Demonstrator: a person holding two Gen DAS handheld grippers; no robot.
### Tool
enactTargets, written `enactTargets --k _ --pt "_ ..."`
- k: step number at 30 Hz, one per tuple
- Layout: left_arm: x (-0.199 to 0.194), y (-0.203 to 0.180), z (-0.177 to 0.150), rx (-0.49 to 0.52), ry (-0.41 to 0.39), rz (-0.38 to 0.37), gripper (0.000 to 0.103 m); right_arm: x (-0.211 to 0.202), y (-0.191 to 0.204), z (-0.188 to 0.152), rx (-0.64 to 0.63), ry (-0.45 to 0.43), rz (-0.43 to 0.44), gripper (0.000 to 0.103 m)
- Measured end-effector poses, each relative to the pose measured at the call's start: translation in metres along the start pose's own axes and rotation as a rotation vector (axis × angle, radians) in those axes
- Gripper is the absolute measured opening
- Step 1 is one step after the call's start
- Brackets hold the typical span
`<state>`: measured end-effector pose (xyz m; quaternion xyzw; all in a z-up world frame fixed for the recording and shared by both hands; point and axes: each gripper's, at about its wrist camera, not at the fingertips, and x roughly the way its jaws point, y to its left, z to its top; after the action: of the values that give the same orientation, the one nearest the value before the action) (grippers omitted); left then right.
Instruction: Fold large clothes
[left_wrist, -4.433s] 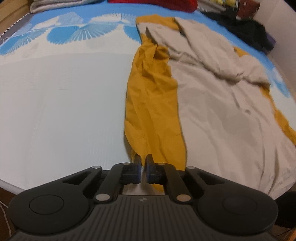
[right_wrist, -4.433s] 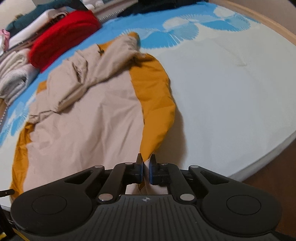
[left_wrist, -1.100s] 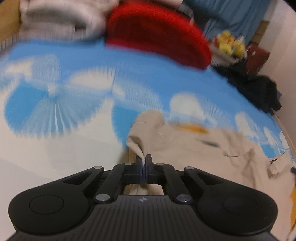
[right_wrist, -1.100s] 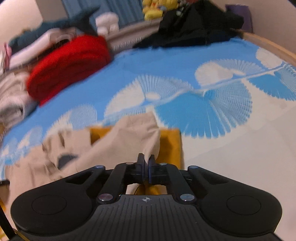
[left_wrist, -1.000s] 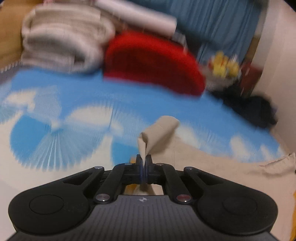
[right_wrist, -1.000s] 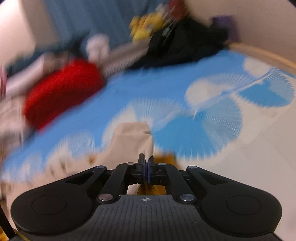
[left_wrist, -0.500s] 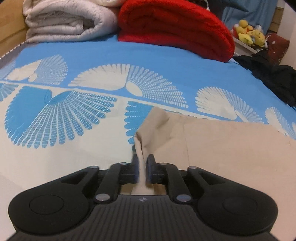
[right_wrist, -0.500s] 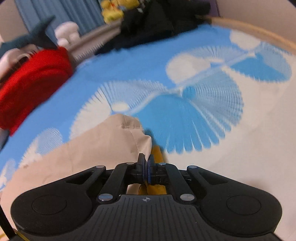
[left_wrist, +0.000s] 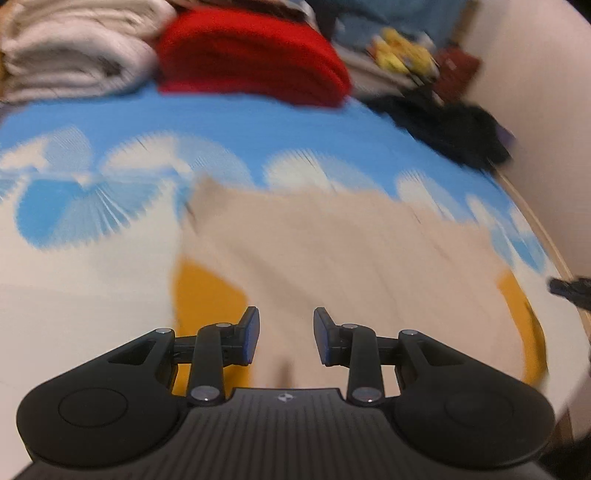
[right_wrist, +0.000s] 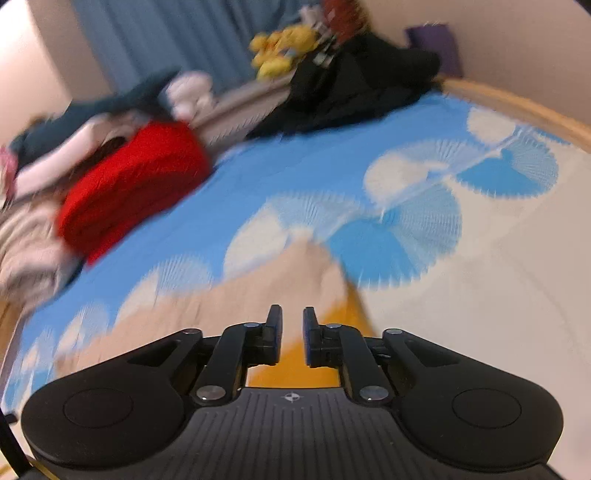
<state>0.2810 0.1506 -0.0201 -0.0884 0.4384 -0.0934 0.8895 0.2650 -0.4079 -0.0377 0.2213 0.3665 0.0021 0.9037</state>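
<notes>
A large beige garment (left_wrist: 332, 251) with mustard-yellow parts (left_wrist: 207, 291) lies folded over on the blue and white bed. Its far edge runs across the bed. My left gripper (left_wrist: 284, 332) is open and empty above its near left part. In the right wrist view the same garment (right_wrist: 258, 291) lies below my right gripper (right_wrist: 291, 332), which is open and empty over the garment's right corner, where yellow cloth (right_wrist: 332, 321) shows. Both views are blurred by motion.
A red folded blanket (left_wrist: 251, 55) and pale folded bedding (left_wrist: 74, 51) sit at the head of the bed. Dark clothes (left_wrist: 450, 125) lie at the far right by the wall. Yellow plush toys (right_wrist: 280, 48) sit behind. The bed's wooden edge (right_wrist: 517, 107) runs along the right.
Both grippers carried the garment's near edge up to its far edge, then opened and let go. They have now pulled back a little from the cloth.
</notes>
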Motion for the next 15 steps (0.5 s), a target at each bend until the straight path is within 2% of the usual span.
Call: enactTargets --k 2,3,4,5,7,8,11,12,13,15 --pt "0.022 -0.008 -0.027 0.036 0.082 -0.025 0.036 0.002 -0.007 -0.022 -0.010 0.062 -0.045 0.015" --pt "0.037 -0.011 -0.038 0.057 0.154 -0.012 0.036 0.008 -0.014 -0.032 -0.001 0.106 -0.068 0.015" --pt "0.055 -0.011 -0.047 0.090 0.242 0.036 0.033 0.019 -0.023 -0.045 0.002 0.168 -0.107 0.015" --pt "0.065 -0.010 -0.052 0.111 0.287 0.070 0.032 0.026 -0.031 -0.053 -0.006 0.200 -0.141 0.015" --pt "0.063 0.000 -0.051 0.054 0.275 0.042 0.032 0.036 -0.043 -0.064 -0.007 0.270 -0.216 0.015" --pt "0.056 0.008 -0.048 -0.010 0.256 0.026 0.032 0.034 -0.047 -0.064 0.000 0.257 -0.224 0.015" --pt "0.032 0.034 -0.044 -0.157 0.199 0.062 0.051 0.025 -0.042 -0.061 -0.034 0.230 -0.227 0.018" --pt "0.024 0.044 -0.045 -0.205 0.190 0.083 0.061 0.021 -0.039 -0.062 -0.047 0.221 -0.224 0.019" --pt "0.020 0.057 -0.047 -0.267 0.191 0.108 0.068 0.016 -0.035 -0.062 -0.056 0.211 -0.212 0.019" --pt "0.017 0.079 -0.053 -0.380 0.220 0.143 0.069 0.008 -0.026 -0.060 -0.064 0.186 -0.184 0.019"
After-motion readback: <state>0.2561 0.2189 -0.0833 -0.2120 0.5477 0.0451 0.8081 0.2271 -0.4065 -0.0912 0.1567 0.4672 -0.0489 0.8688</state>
